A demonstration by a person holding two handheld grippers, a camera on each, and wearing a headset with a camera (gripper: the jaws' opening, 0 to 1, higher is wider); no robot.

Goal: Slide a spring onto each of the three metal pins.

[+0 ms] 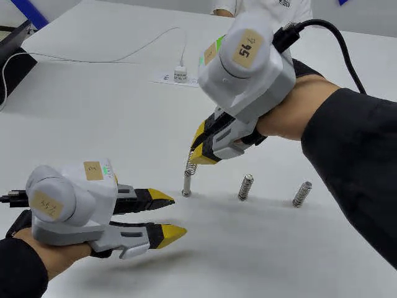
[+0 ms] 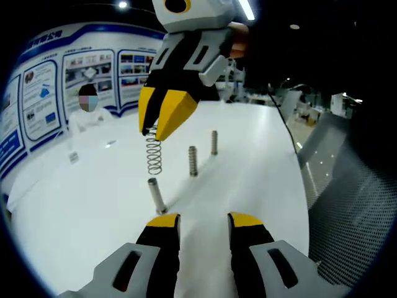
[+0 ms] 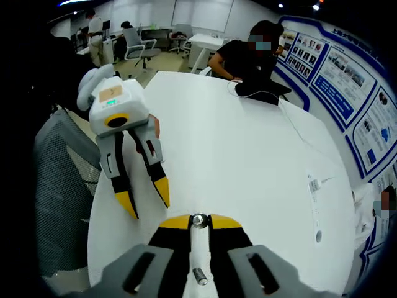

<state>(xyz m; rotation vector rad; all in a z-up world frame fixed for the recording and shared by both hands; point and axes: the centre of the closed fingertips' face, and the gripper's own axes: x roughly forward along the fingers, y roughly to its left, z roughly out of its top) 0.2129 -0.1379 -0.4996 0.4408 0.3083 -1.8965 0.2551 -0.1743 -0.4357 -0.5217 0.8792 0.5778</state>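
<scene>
A spring [image 1: 191, 166] hangs above the bare upright pin [image 1: 187, 186]; two pins [image 1: 245, 187] carry springs.

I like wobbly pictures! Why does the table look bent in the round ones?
Left gripper view: the fisheye lens bows the table edge and the posters. Right gripper view: the same bulge curves the table. Head view: lines look straight, with a soft shadow under the left gripper.

Three metal pins stand in a row across the table [image 1: 111, 124]. Directly above the left pin [image 1: 187, 185] hangs a spring [image 1: 191, 166], held at the tips of the right gripper [image 1: 198, 153]. The middle pin [image 1: 245, 187] and right pin [image 1: 302, 194] each stand inside their own spring. The left gripper [image 1: 170, 215] sits before the row, to its left. A plug [image 1: 180, 74] lies far behind.
</scene>
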